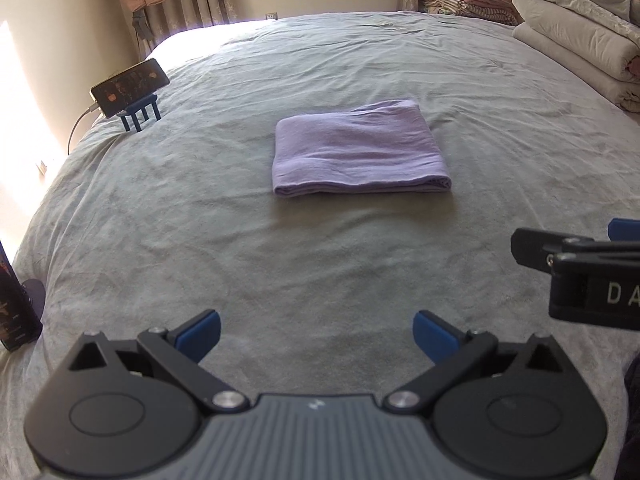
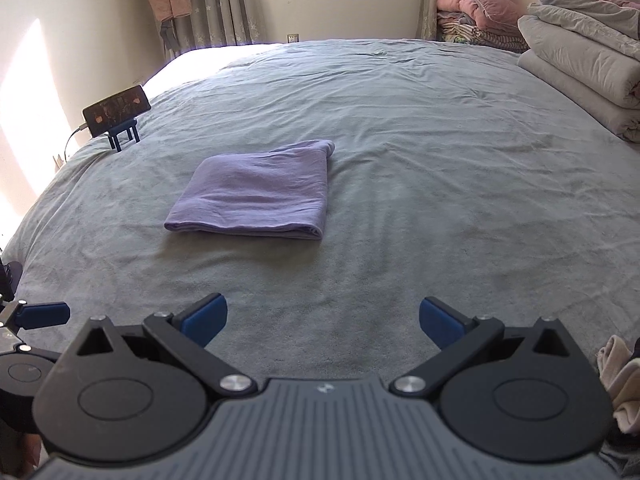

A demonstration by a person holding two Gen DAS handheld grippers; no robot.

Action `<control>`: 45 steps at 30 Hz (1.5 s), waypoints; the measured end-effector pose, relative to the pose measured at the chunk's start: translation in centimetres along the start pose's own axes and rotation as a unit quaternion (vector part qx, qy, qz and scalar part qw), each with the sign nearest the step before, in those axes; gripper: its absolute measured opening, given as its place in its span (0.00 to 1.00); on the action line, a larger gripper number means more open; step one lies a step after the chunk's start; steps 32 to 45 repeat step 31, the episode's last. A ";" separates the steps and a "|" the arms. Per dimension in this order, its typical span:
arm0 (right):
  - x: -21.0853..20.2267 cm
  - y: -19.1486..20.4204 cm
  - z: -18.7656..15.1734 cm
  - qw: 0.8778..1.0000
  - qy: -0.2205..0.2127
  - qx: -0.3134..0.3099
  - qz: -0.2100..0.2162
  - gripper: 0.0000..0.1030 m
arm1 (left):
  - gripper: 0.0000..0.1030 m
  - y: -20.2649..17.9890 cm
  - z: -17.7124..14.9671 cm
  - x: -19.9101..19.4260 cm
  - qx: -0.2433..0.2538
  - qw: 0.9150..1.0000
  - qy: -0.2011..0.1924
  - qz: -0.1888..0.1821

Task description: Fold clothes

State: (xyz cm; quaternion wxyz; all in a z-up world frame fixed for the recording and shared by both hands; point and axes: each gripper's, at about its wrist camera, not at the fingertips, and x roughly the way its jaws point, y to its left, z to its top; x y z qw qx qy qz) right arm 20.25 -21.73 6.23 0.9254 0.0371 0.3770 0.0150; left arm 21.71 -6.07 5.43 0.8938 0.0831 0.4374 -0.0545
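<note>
Nearest the lens, left hand-held gripper, blue fingertips spread wide, nothing between them, hovering over the grey bed cover. Right hand-held gripper likewise spread wide and empty, just beside the left one. Farther up the bed, well apart from both, a lilac garment folded into a neat rectangle, lying flat near the middle. At the left edge, a phone propped on a small blue stand. Along the right side, stacked folded quilts.
</note>
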 end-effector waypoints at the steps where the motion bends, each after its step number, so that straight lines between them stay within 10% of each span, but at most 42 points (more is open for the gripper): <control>1: -0.6 0.1 -0.3 1.000 -0.004 -0.002 -0.001 1.00 | 1.00 -0.1 -0.3 -0.5 0.000 1.000 -0.001 0.000; 45: -7.0 2.8 -5.9 0.999 -0.002 -0.040 -0.001 1.00 | 1.00 1.1 -7.2 -7.4 -0.002 1.000 -0.011 0.012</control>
